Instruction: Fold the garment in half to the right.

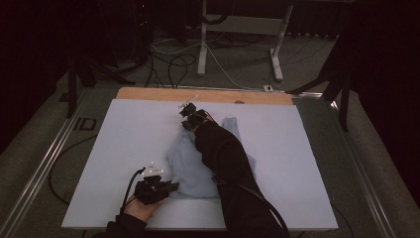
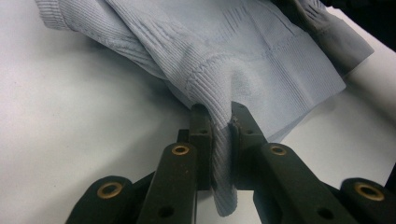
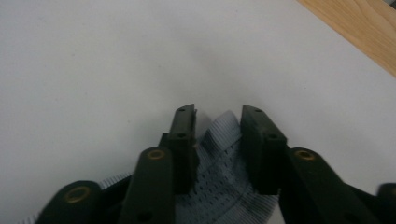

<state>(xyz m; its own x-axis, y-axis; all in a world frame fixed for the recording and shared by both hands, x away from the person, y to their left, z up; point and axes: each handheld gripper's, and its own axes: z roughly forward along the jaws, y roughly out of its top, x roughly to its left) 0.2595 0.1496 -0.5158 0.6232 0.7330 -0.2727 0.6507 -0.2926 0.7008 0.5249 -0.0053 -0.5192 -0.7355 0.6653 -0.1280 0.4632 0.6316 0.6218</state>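
A white surface [image 1: 124,148] seen from above, a strip of bare wood along its far edge. A pale blue garment [image 1: 190,171] lies crumpled at its middle. The left gripper [image 1: 166,187] sits at the garment's near edge. A dark-sleeved right arm crosses the garment to the right gripper [image 1: 190,116] beyond it.

A pale blue ribbed knit garment [image 1: 190,166] lies crumpled near the middle of the white tabletop [image 1: 129,134], partly covered by a dark sleeve. Its ribbed hem is pinched into a raised fold between the left gripper's [image 2: 219,122] jaws at the near edge; another ribbed edge sits between the right gripper's [image 3: 217,116] jaws at the far end.
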